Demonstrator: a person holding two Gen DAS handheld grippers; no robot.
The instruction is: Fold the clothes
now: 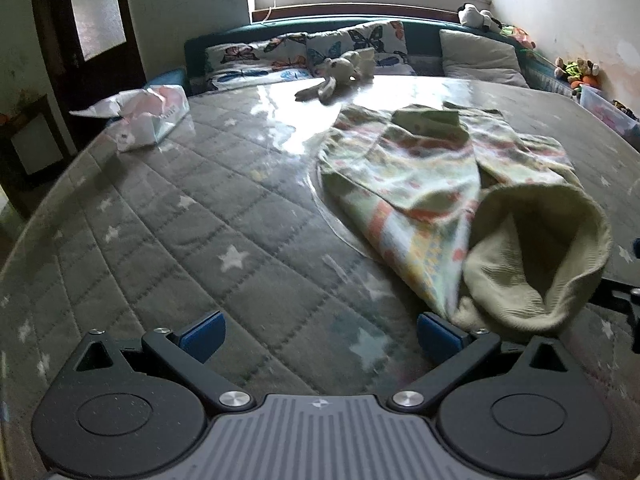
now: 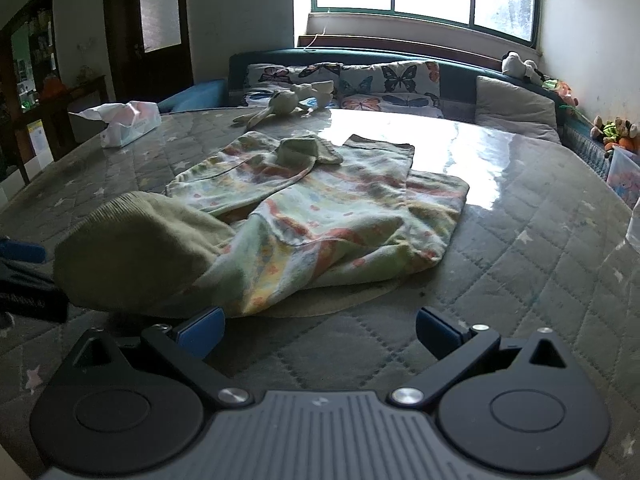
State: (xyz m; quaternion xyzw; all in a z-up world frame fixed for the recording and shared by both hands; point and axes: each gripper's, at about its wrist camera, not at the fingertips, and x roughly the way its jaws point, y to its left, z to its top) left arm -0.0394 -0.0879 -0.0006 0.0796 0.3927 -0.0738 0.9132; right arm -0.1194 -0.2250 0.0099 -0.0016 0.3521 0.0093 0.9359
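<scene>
A small patterned garment point(image 1: 408, 184) point(image 2: 320, 216) in pale green, orange and white lies crumpled on the grey quilted bed. Its ribbed green waistband point(image 1: 540, 264) point(image 2: 136, 248) gapes toward me at the near end. My left gripper point(image 1: 320, 334) is open just left of the waistband, its right blue pad point(image 1: 436, 334) almost touching the fabric. My right gripper point(image 2: 320, 332) is open too, in front of the garment's near edge, its left blue pad point(image 2: 202, 330) close under the cloth. Nothing sits between either pair of fingers.
A tissue pack point(image 1: 154, 118) point(image 2: 128, 122) lies at the bed's far left. A stuffed rabbit point(image 1: 340, 76) point(image 2: 280, 106) and butterfly pillows point(image 2: 384, 84) sit by the headboard. Plush toys point(image 2: 612, 132) line the right wall. A door and dark shelf stand left.
</scene>
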